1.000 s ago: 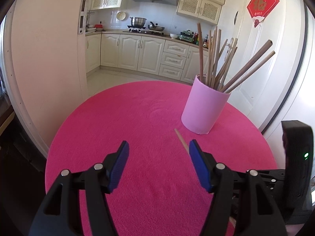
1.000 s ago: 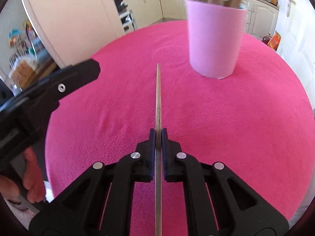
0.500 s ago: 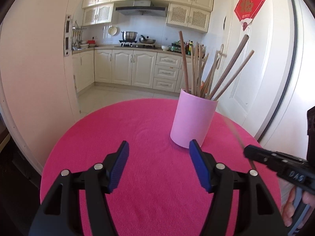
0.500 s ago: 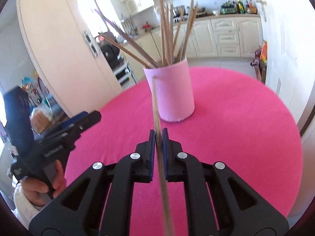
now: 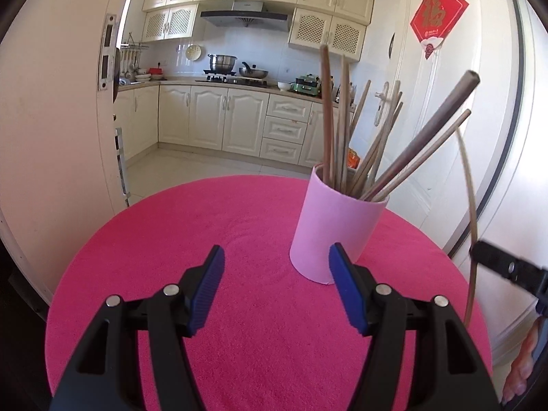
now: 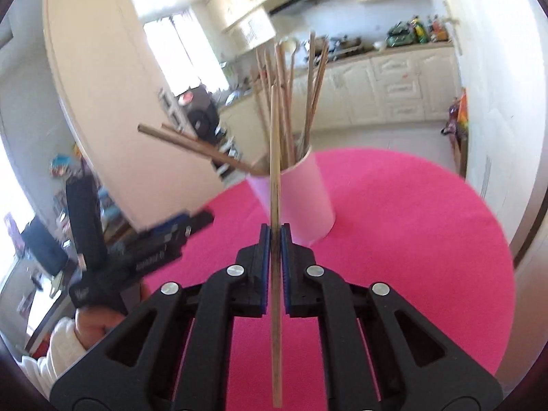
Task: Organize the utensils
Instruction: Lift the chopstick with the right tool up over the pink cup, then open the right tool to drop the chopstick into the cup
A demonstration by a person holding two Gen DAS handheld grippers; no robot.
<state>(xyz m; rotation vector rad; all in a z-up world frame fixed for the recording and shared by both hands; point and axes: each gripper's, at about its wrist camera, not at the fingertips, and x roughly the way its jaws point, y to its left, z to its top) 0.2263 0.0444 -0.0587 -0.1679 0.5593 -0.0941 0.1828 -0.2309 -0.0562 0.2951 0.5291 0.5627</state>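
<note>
One wooden chopstick [image 6: 276, 205] is pinched upright between the blue pads of the right hand-held gripper [image 6: 275, 239], raised above the pink desk [image 6: 394, 222] just in front of the pink cup [image 6: 301, 198]. Its top reaches about level with the other chopsticks [image 5: 346, 137] standing bundled in that cup. Over on the left, the left hand-held gripper [image 5: 275, 284] is spread wide and holds nothing, with the cup just beyond its right finger.
</note>
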